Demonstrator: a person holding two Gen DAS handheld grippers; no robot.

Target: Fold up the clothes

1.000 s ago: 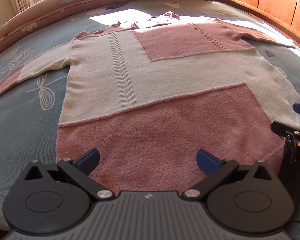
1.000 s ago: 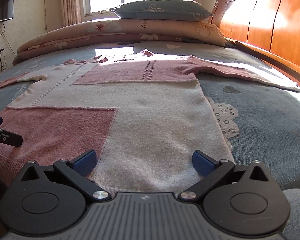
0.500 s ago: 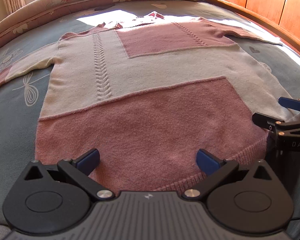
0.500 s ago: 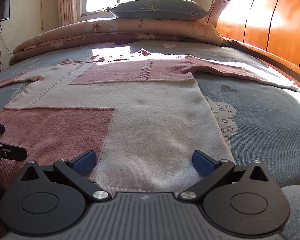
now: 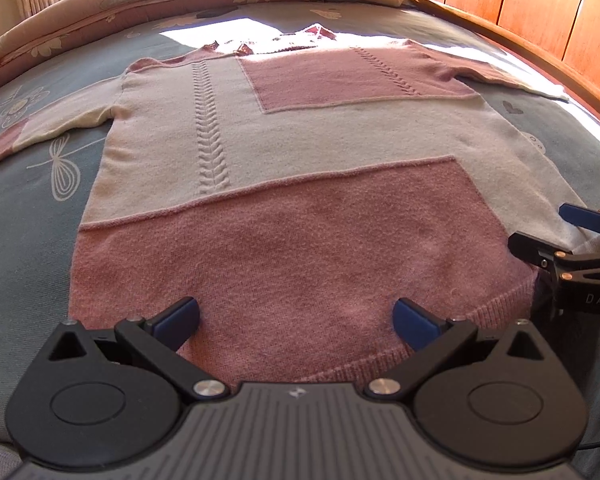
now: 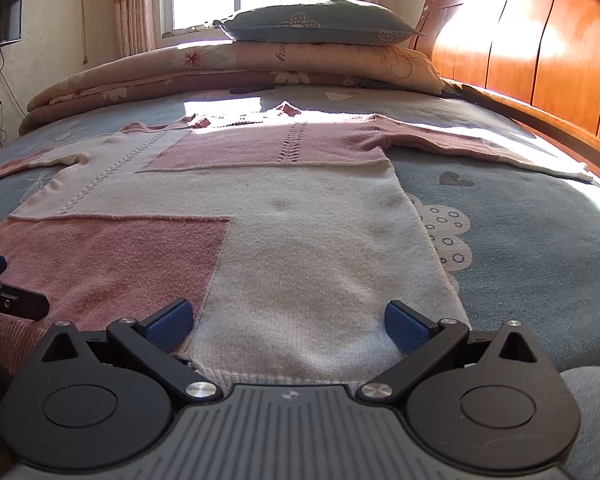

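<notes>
The sweater [image 5: 300,208] lies flat on the bedsheet [image 6: 540,232], sleeves spread, hem nearest both grippers; the left gripper [image 5: 296,316], jaws apart, sits over its pink hem panel; the right gripper [image 6: 288,318], jaws apart, over the cream corner; pink-and-cream patchwork knit.

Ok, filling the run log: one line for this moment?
stage: pre-grasp | sweater: flat on bed | left tool: open at pink hem | right tool: open at cream hem
</notes>
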